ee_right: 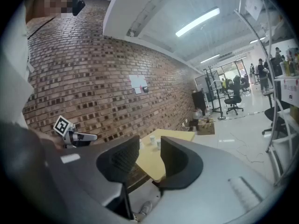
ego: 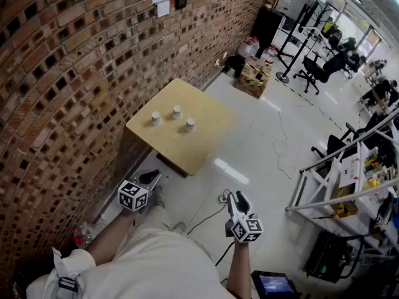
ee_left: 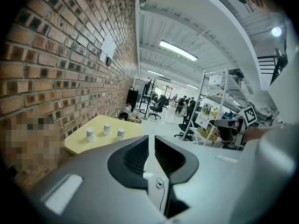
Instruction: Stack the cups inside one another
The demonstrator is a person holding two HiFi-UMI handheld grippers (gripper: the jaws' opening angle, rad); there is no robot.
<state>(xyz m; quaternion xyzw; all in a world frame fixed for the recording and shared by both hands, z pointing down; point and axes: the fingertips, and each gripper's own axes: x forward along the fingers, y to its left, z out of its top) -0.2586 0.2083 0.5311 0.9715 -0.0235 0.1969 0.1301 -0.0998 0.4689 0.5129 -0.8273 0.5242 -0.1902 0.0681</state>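
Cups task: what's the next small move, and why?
Probably step up to the wooden table, leading with the right gripper. The three white cups stand apart on it, none nested. Both grippers hang empty well short of it; the right one's jaws are apart, those of the left gripper barely.

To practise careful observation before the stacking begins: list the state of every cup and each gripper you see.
left cup: standing alone, unstacked
middle cup: standing alone, unstacked
right cup: standing alone, unstacked
left gripper: fingers nearly together, empty
right gripper: fingers apart, empty
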